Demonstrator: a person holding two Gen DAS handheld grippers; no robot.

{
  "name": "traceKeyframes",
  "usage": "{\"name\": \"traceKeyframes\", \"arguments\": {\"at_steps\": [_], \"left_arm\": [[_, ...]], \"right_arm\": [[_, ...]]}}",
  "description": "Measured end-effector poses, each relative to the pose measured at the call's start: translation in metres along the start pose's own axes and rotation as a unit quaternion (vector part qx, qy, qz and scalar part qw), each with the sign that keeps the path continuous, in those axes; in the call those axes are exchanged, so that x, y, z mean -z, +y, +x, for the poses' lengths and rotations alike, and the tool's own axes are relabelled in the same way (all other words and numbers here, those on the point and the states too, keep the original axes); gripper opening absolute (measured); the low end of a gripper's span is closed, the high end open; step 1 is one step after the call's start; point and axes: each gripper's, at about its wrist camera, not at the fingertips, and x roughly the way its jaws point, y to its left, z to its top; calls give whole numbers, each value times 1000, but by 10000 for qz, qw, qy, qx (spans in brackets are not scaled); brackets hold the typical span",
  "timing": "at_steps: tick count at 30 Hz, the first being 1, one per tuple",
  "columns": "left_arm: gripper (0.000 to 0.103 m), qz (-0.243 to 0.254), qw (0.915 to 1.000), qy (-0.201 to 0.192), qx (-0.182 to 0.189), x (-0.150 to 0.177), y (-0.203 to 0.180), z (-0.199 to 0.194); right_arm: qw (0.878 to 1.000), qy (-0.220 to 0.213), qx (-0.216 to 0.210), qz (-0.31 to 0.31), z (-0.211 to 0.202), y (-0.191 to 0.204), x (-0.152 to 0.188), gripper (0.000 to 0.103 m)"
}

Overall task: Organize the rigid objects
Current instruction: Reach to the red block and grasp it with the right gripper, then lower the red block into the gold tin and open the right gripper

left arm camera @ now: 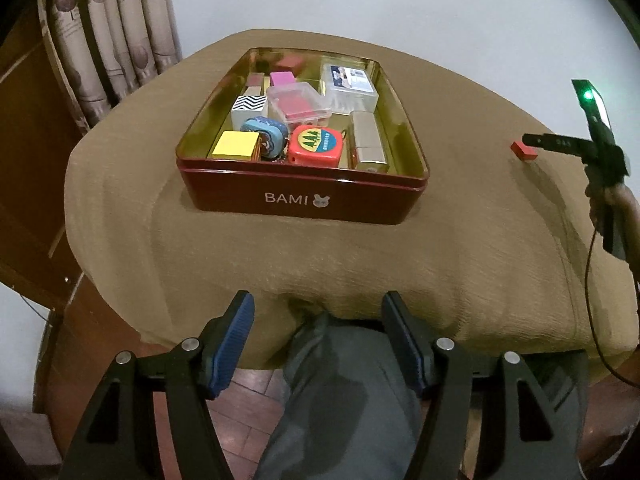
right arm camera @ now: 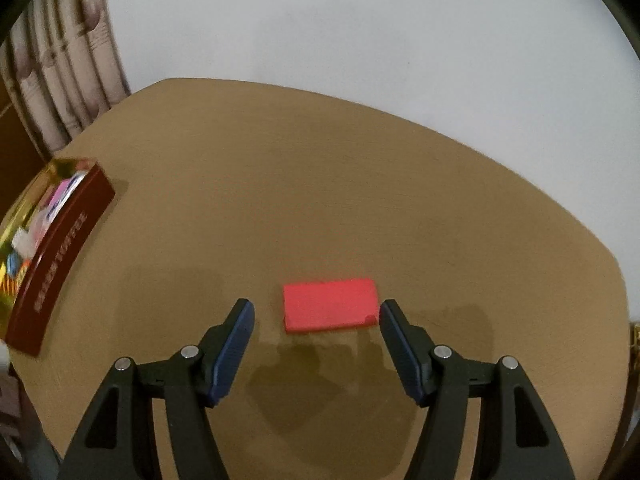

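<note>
A dark red BAMI tin (left arm camera: 304, 198) stands on the tan-covered table. It holds several small items, among them a red tape measure (left arm camera: 316, 146), a yellow block (left arm camera: 236, 144) and clear plastic cases (left arm camera: 298, 106). The tin shows at the left edge of the right wrist view (right arm camera: 60, 256). A flat red block (right arm camera: 330, 305) lies alone on the cloth, seen small in the left wrist view (left arm camera: 523, 151). My right gripper (right arm camera: 316, 312) is open, just above the cloth, its tips on either side of the block's near edge. My left gripper (left arm camera: 318, 308) is open and empty, held off the table's near edge.
The tan cloth (left arm camera: 280, 256) drapes over the table's rounded edges. A patterned curtain (left arm camera: 116, 40) hangs at the back left beside a white wall. The person's grey trouser leg (left arm camera: 344, 392) is under my left gripper. A black cable (left arm camera: 592, 304) trails from the right gripper.
</note>
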Motion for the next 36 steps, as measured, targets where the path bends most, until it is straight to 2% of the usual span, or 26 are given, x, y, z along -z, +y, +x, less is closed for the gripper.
{"name": "traceKeyframes", "arguments": {"at_steps": [2,4,7,9,14,15,17,21,24,29,32,36], "left_arm": [[62,6,10000,44,12,1,0,4],[62,10,9999,102,17,2,0,7],[62,-2,9998,172,23,3,1,12],[62,-34,9998,218,35,4,2,14],[62,-71,9994,335,64,4,4,21],[62,-54,9994,330,50,5,3,21],[62,7,9996,282,-16,5,0,20],[62,47,9998,162,-68,5,-2,15],[62,-30,9998,163,-55,5,1,12],[62,-368,9990,247,101,4,13,8],[62,-401,9990,203,25,5,21,3],[62,-486,9987,149,-41,5,33,-6]], "right_arm": [[10000,72,54,-9,8,-2,-7,67],[9997,214,-91,2,17,-5,-10,67],[9985,517,47,-171,35,-9,-12,67],[9971,727,-62,-236,45,-12,-12,67],[9968,703,-360,-95,45,-30,-8,68],[9970,678,-369,-114,44,-32,-7,68],[9973,642,-289,-199,42,-32,-4,61],[9976,629,-238,-185,31,-33,4,61],[9977,549,-353,-180,21,-19,9,61],[9943,237,-1038,-92,-26,13,15,61],[9843,190,-1735,-273,-55,58,4,61],[9638,349,-2589,-541,-77,138,-17,61]]}}
